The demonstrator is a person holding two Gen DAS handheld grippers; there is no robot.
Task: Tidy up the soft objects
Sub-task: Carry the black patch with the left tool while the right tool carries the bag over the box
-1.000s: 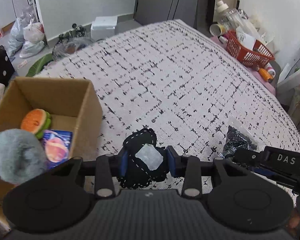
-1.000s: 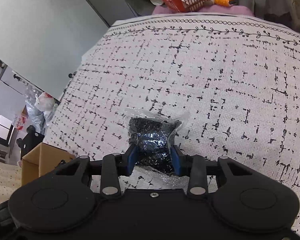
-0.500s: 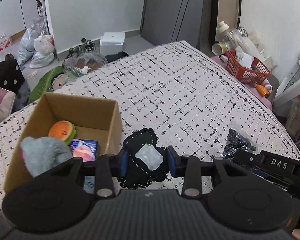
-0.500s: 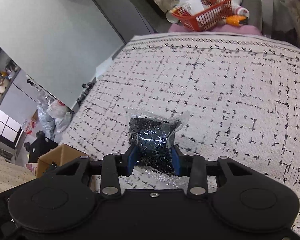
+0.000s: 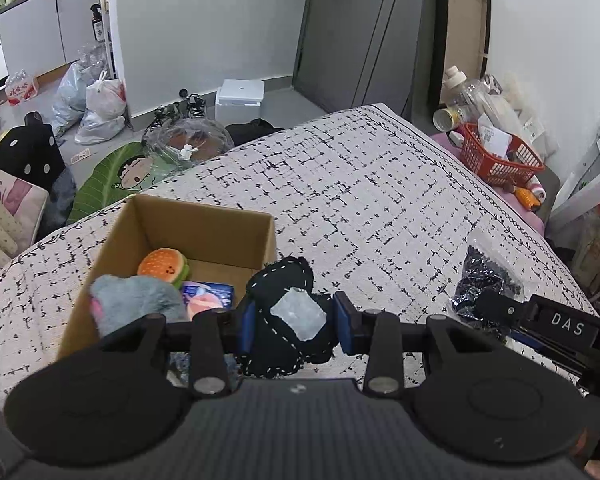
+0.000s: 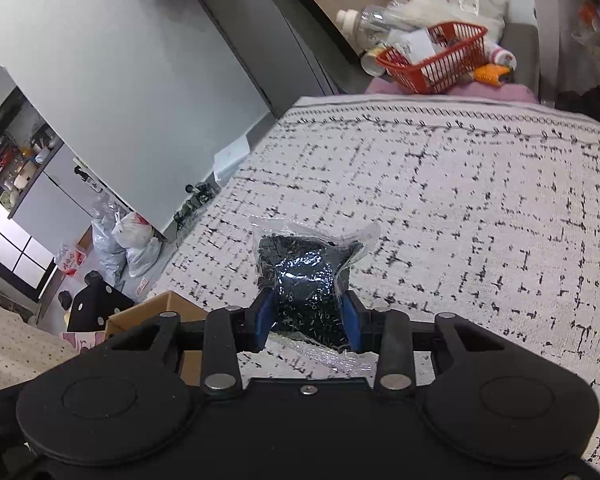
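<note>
My left gripper (image 5: 294,322) is shut on a black fabric piece with white stitching and a grey patch (image 5: 286,316), held in the air just right of the open cardboard box (image 5: 188,220). The box holds a burger plush (image 5: 162,266), a grey fluffy toy (image 5: 136,304) and a blue packet (image 5: 208,298). My right gripper (image 6: 306,316) is shut on a clear bag of black beads (image 6: 308,268), lifted over the bed. That bag (image 5: 486,276) and the right gripper also show at the right of the left wrist view.
The bed has a white cover with black dashes (image 5: 360,192). A red basket (image 5: 496,156) with bottles stands beyond the bed's far right corner. Bags, a white box (image 5: 240,98) and cushions lie on the floor to the left.
Both grippers have risen with their loads. In the left wrist view the box has shifted toward the middle and more of the room shows.
</note>
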